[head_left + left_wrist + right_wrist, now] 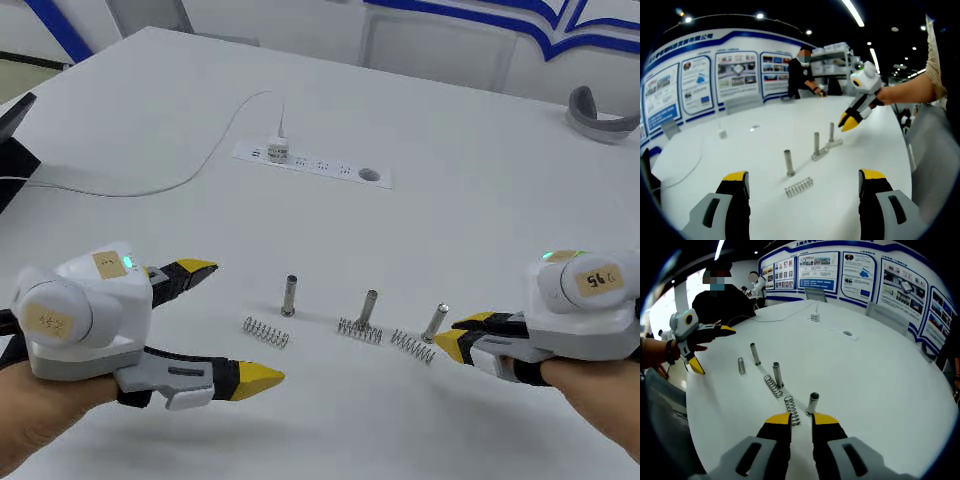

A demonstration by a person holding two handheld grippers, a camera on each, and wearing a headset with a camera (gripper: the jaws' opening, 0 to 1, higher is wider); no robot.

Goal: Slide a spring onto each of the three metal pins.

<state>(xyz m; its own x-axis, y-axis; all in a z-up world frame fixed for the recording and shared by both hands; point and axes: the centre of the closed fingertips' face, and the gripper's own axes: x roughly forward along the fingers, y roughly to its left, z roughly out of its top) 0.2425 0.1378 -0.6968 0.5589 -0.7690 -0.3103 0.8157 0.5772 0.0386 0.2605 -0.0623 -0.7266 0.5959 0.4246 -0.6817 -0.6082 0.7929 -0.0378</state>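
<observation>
Nothing is done yet, by my reading. All three pins stand bare on the tabletop [480, 200], and each spring lies flat beside its pin.

The right tool [448, 338] has its jaws nearly pressed together with a narrow gap left, pinching nothing. The near spring [791, 410] lies just ahead of its tips, a little to their left, and the near pin [813, 402] stands just ahead to their right. Farther out along the row are the middle spring [772, 385], lying against or just beside the middle pin [776, 374], then the far spring [741, 365] and the far pin [755, 354].

The left tool [238, 322] is spread wide and empty, and the far spring is the one closest ahead of it. All three springs are left to lift and thread.

There is plenty of room. Bare tabletop lies on every side of the row, and its edges are well away. The power strip [312, 163] and its cable [200, 170] lie well beyond both tools. The only tight spot is the row itself, where the middle pin has a neighbour near on each side.
</observation>
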